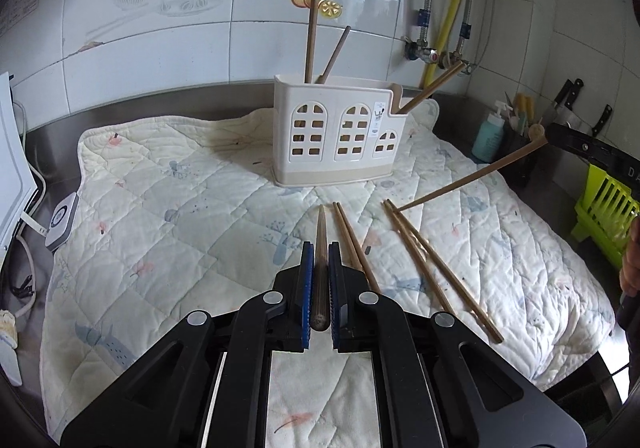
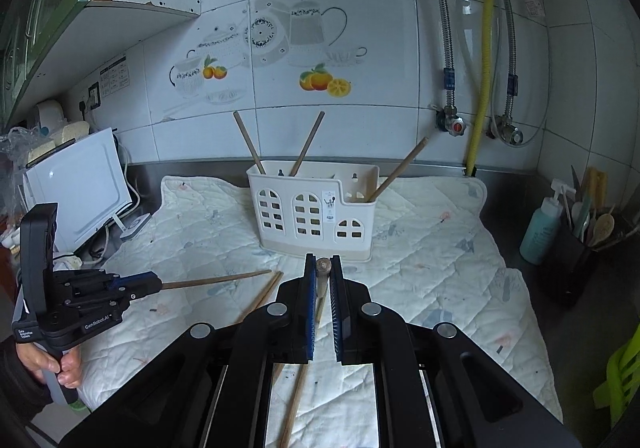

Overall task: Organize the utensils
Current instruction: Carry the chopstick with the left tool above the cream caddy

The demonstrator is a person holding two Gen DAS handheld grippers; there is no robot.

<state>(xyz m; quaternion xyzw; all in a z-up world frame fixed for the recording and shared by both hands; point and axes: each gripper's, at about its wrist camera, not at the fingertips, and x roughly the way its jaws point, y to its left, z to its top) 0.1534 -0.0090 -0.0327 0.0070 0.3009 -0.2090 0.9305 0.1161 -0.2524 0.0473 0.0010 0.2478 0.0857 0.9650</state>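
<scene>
A white utensil holder with arched cut-outs stands on the quilted mat; it also shows in the right wrist view. Three wooden chopsticks stick up out of it. My left gripper is shut on a wooden chopstick that points toward the holder. My right gripper is shut on another chopstick, seen end-on; in the left wrist view that chopstick slants down to the mat. Several loose chopsticks lie on the mat in front of the holder.
A teal bottle and a dark utensil pot stand at the right. A lime green rack is at the far right. A white appliance and cables sit at the left. The tiled wall with pipes is behind.
</scene>
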